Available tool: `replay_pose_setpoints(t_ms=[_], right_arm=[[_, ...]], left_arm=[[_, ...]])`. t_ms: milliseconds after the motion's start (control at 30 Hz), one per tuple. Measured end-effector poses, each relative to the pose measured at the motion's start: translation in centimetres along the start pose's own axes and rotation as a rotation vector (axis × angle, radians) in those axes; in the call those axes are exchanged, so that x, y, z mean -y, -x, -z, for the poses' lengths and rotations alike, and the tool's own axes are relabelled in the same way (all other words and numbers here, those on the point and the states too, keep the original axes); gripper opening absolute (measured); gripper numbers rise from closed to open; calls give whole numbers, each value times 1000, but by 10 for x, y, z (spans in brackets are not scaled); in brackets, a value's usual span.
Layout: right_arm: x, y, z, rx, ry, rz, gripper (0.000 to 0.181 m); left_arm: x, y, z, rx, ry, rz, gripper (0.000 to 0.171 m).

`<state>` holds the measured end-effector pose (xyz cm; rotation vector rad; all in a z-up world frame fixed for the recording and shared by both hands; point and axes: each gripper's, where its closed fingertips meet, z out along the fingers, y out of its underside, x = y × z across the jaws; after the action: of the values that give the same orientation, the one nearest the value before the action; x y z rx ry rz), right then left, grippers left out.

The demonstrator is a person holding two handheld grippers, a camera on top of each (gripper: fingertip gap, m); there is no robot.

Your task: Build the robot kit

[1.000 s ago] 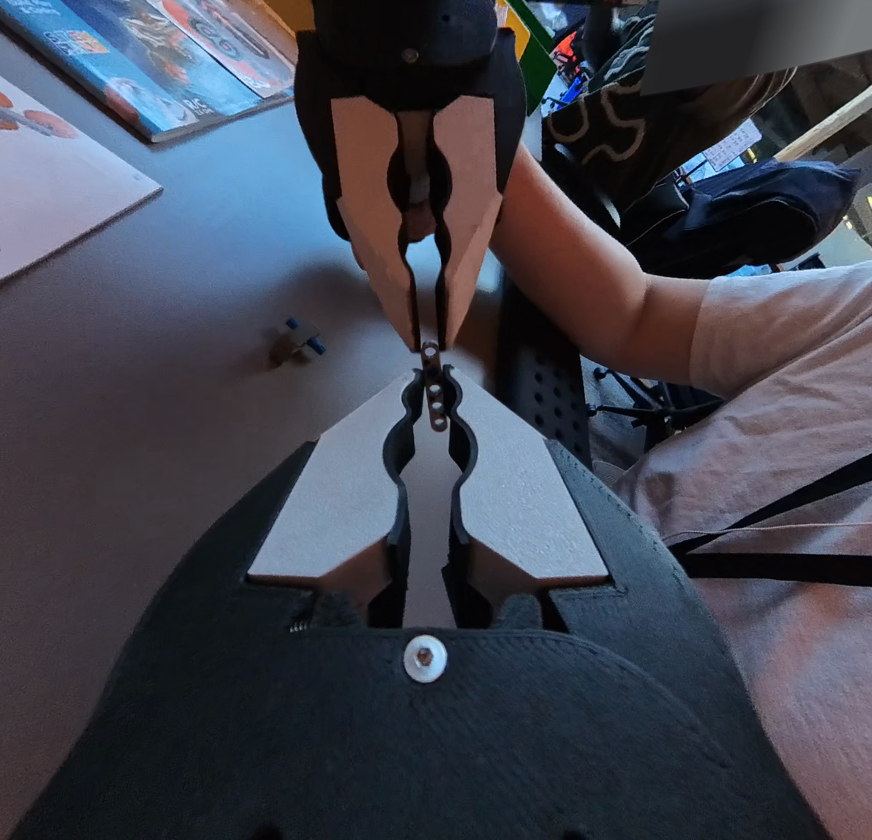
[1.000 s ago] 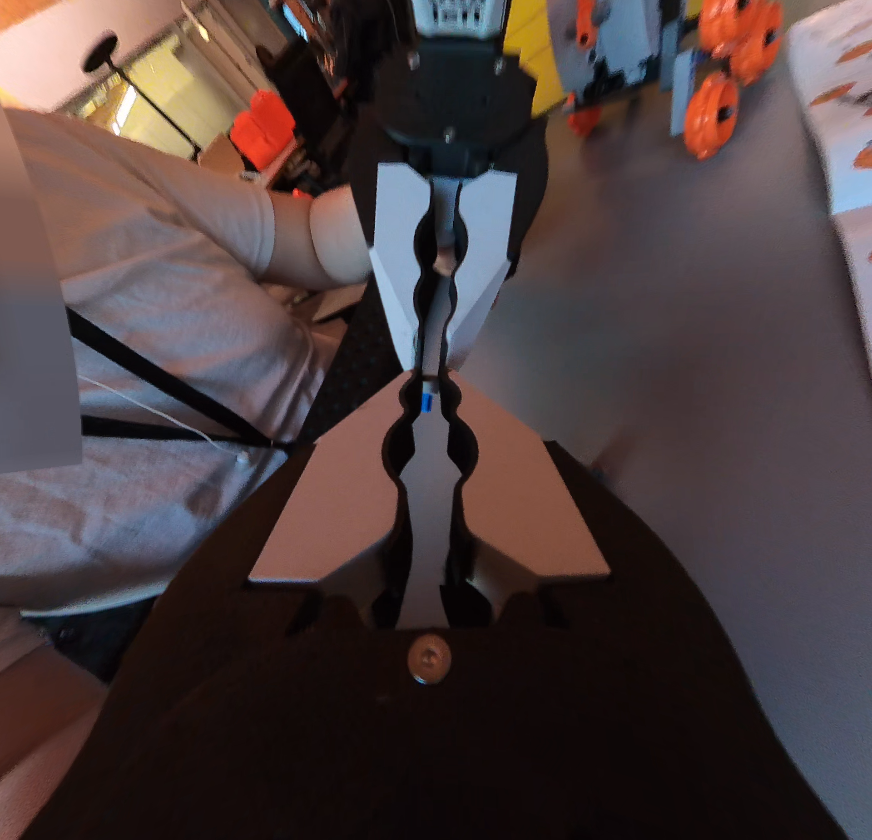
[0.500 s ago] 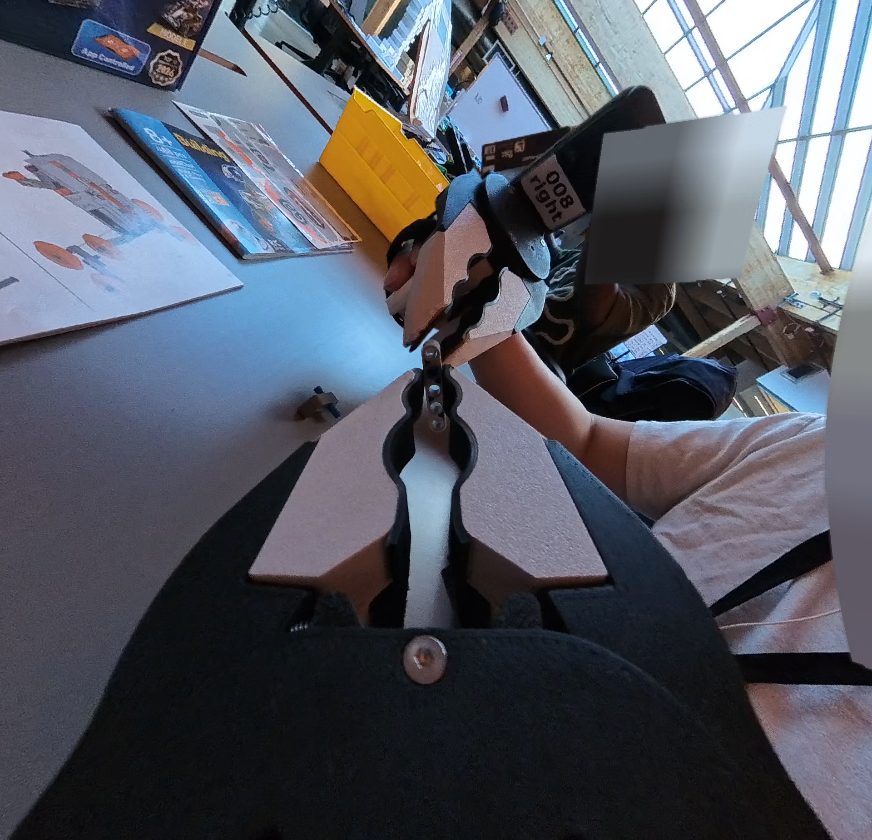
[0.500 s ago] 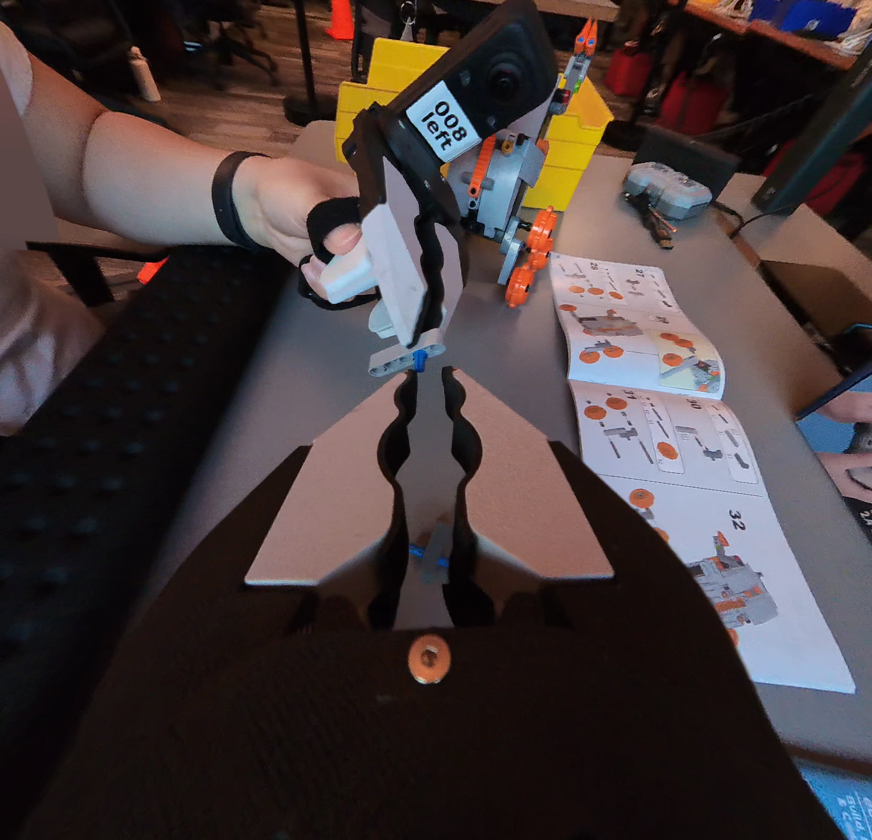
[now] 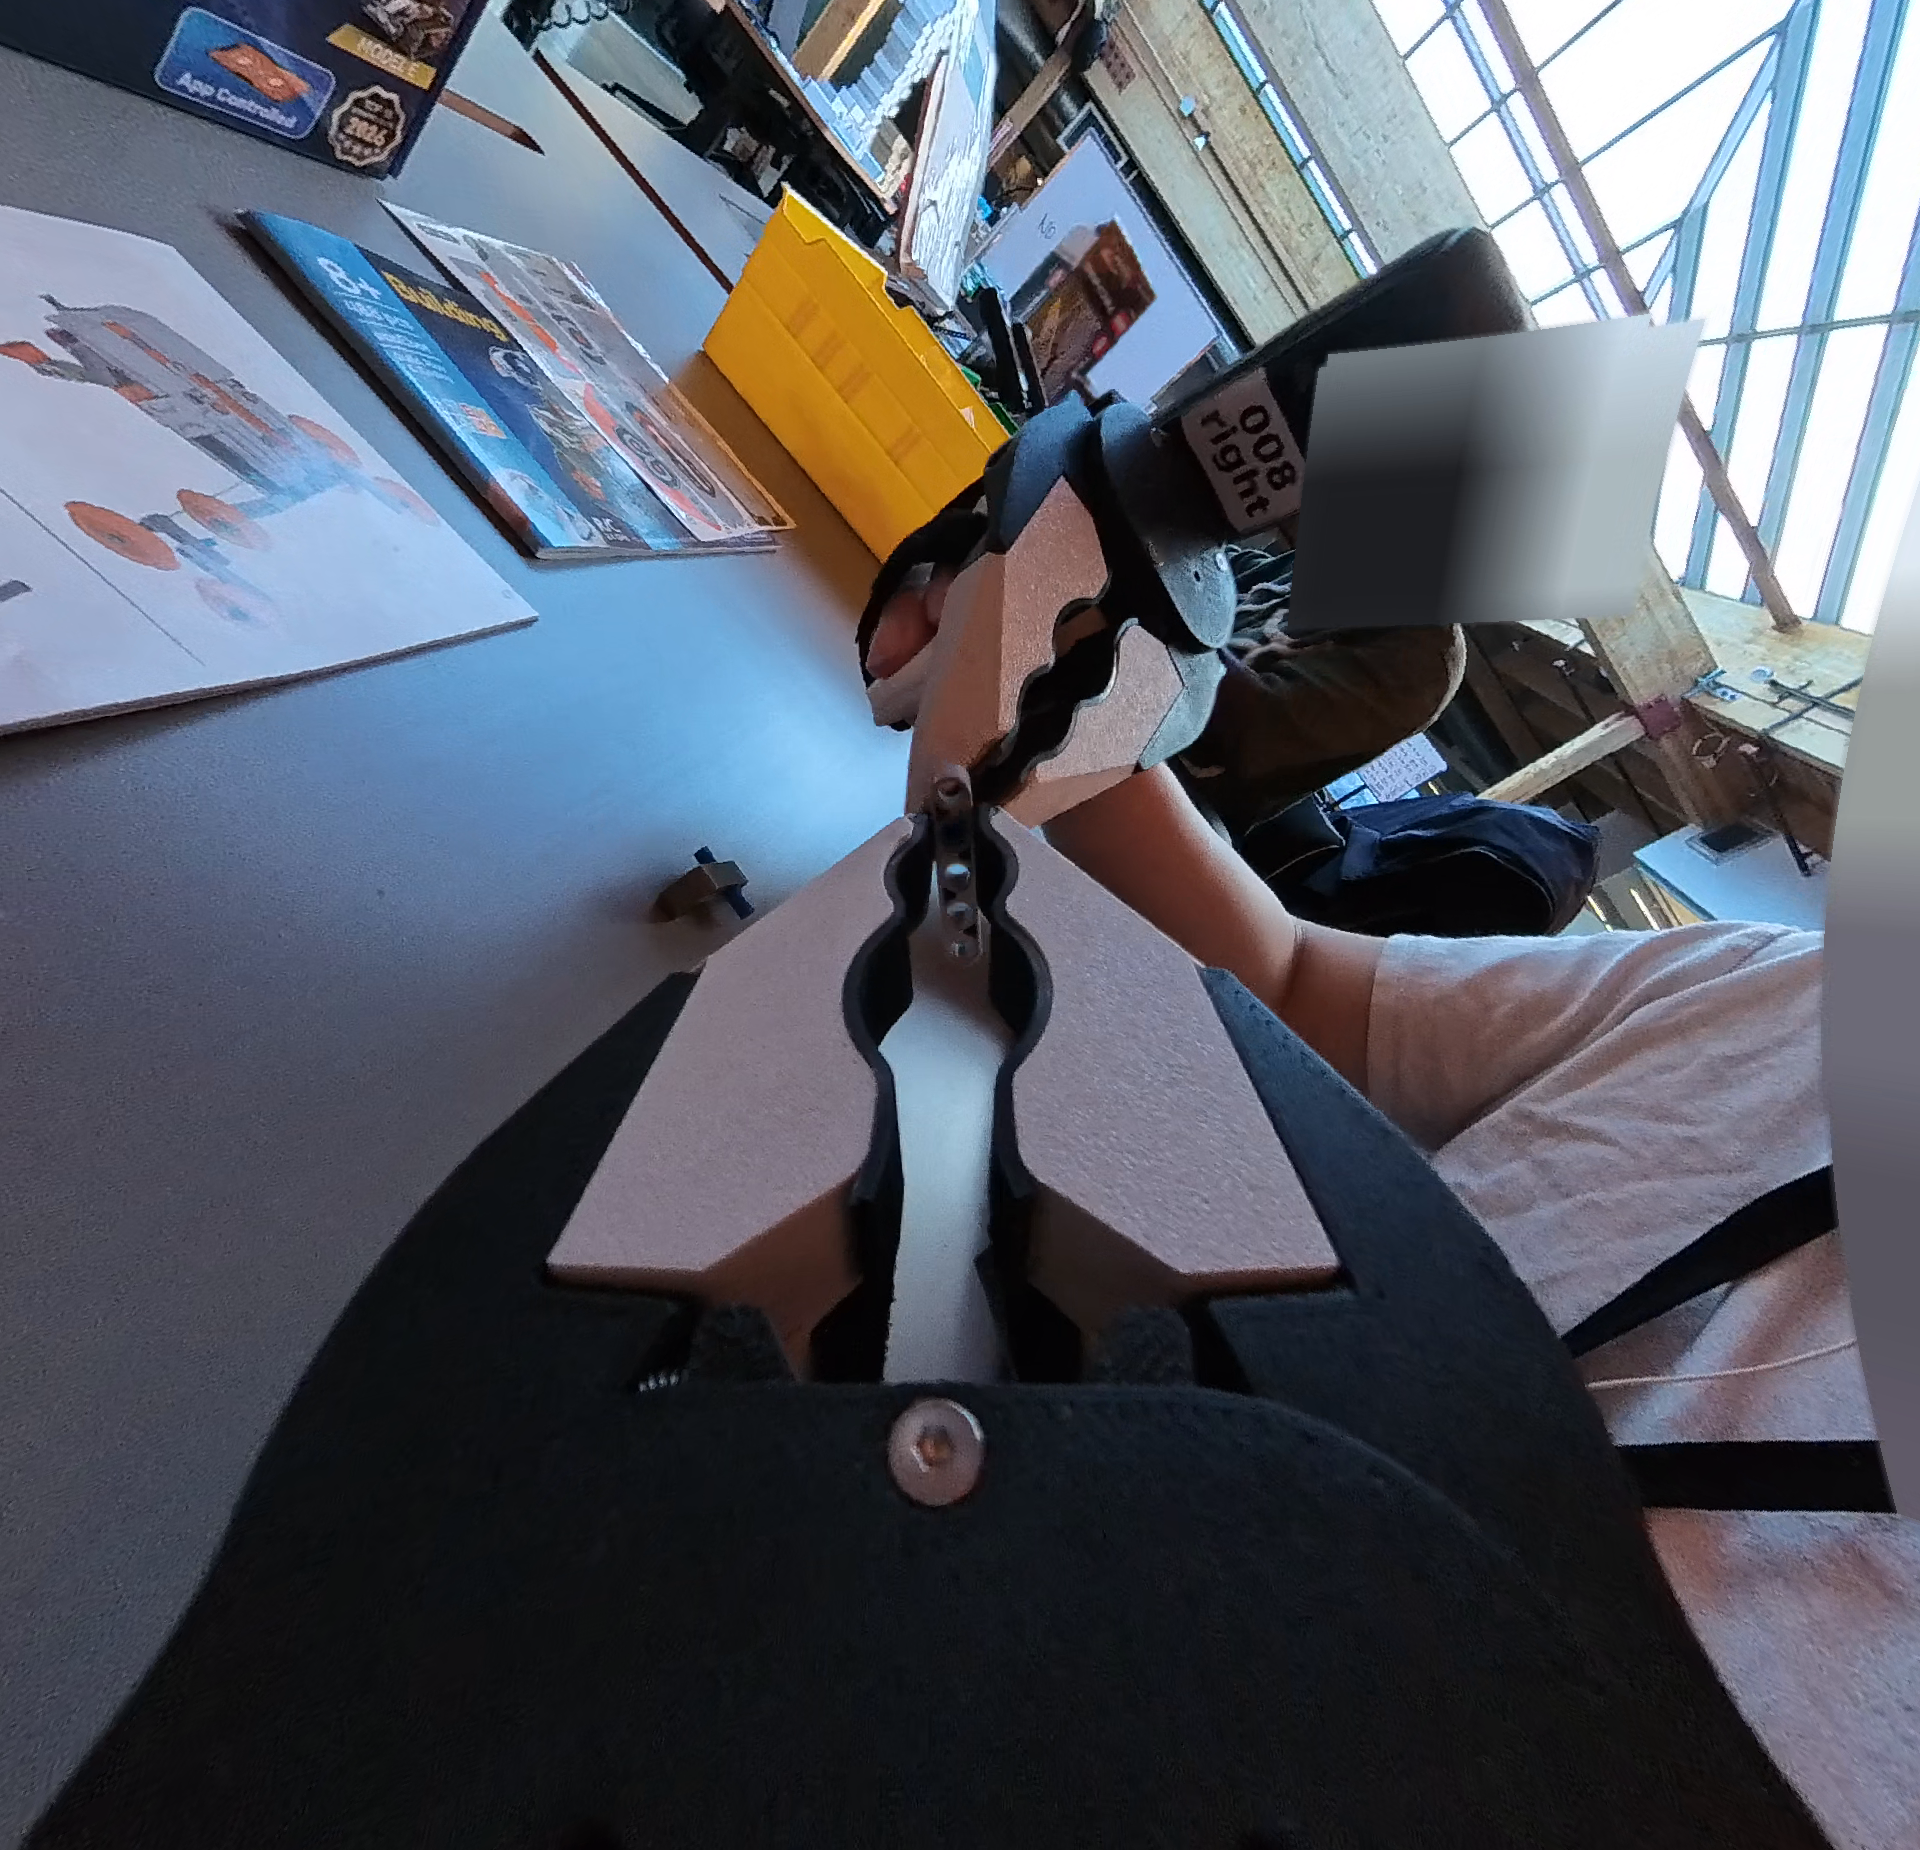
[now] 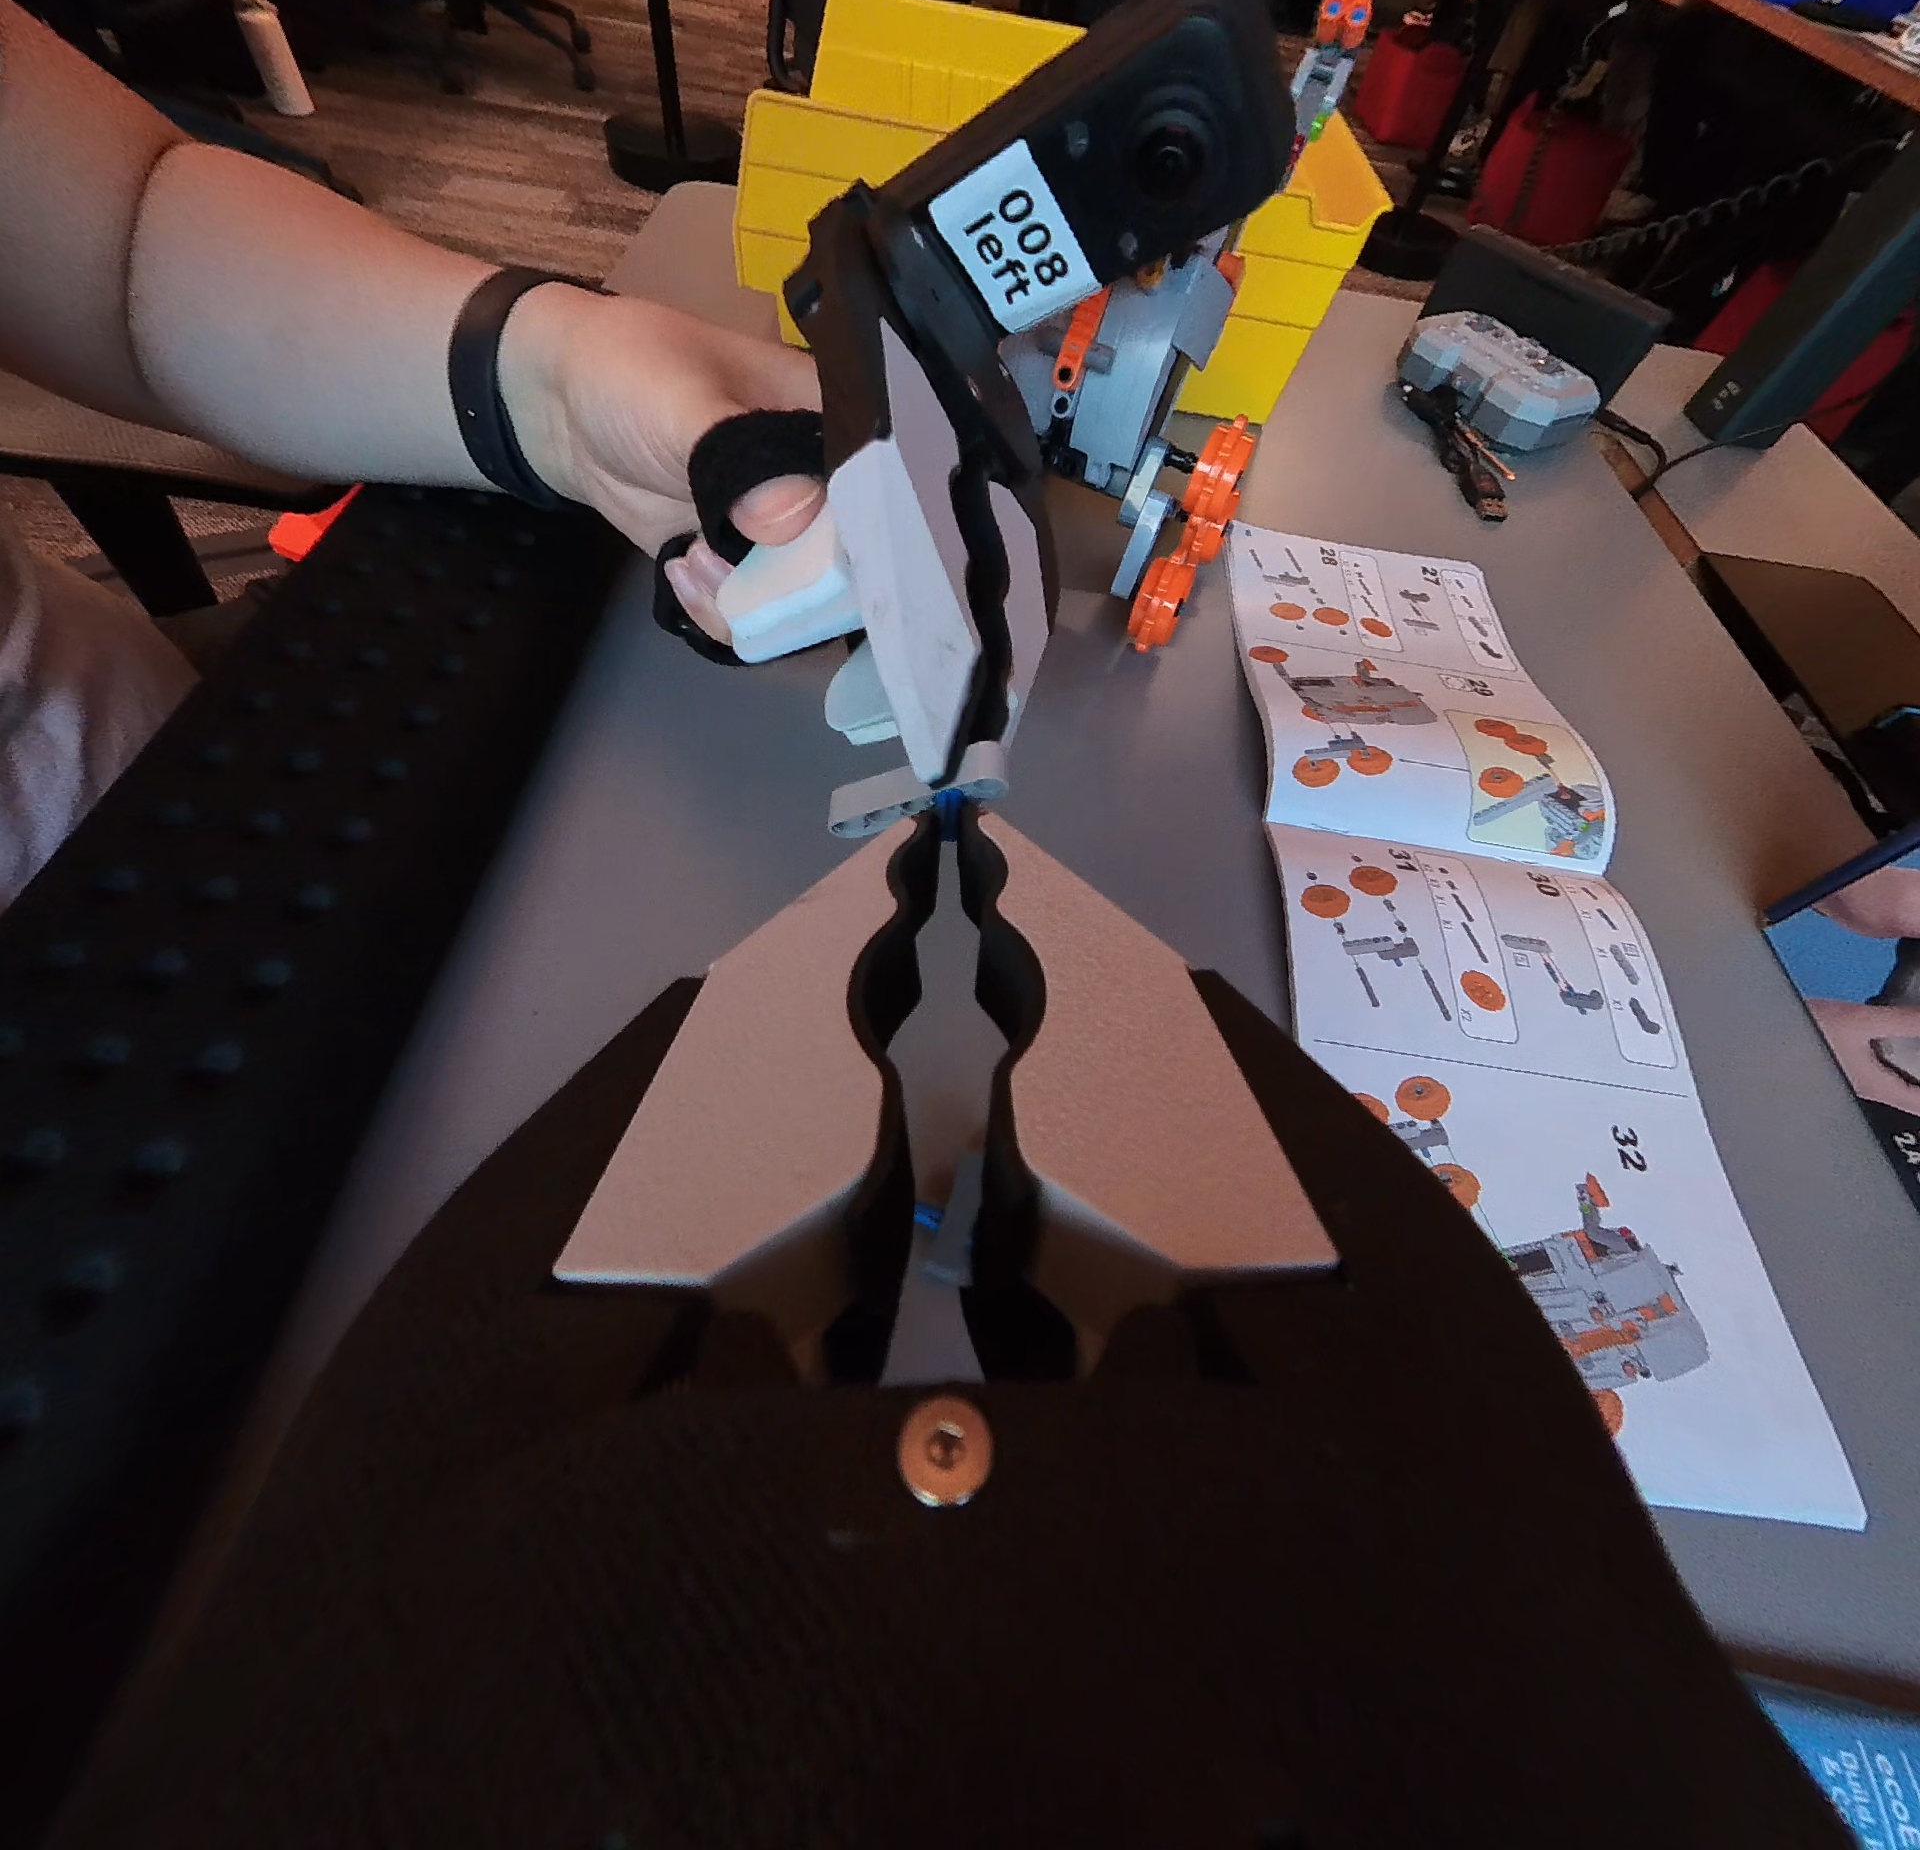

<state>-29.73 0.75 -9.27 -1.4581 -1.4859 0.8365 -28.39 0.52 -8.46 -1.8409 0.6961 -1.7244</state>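
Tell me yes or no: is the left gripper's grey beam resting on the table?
No: in the right wrist view the grey beam hangs clamped in the left gripper, clear above the table.

Strong daylight from tall windows [image 5: 1662,138] at upper right of the left wrist view, blown out to near white. Cool bluish sheen on the grey table [image 5: 520,761]. Near gripper body in deep shadow in both views. Right wrist view dimmer and warmer, background dark, instruction booklet [image 6: 1475,969] brightest. Wide-angle bending at the edges in both. Far clutter soft; centre sharp. Smooth grey mosaic patches at the right of the left wrist view.
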Motion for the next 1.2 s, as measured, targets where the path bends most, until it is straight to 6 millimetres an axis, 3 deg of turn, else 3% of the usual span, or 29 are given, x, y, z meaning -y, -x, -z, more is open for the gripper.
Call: replay_pose_setpoints(t_ms=[133, 200, 333, 400, 533, 800, 1100, 1200], right_arm=[[-1, 0, -1, 3, -3, 3, 3], [-2, -3, 8, 29, -18, -87, 11], [-51, -21, 24, 78, 116, -437, 15], [-73, -8, 23, 209, 181, -496, 15], [-93, -3, 13, 305, 264, -478, 25], [-93, -3, 19, 511, 273, -631, 17], [-97, 17, 10, 566, 439, -532, 10], [-96, 6, 10, 470, 451, -447, 9]], left_arm=[[-1, 1, 1, 21, 10, -23, 5], [-1, 0, 0, 27, 16, -35, 5], [-10, 7, 0, 95, 72, -95, 5], [-11, 7, 0, 95, 83, -103, 5], [-12, 4, 1, 72, 88, -89, 5], [-16, 7, 1, 62, 118, -62, 5], [-19, 5, 0, 60, 144, -80, 5], [-18, 1, 0, 58, 141, -99, 5]])
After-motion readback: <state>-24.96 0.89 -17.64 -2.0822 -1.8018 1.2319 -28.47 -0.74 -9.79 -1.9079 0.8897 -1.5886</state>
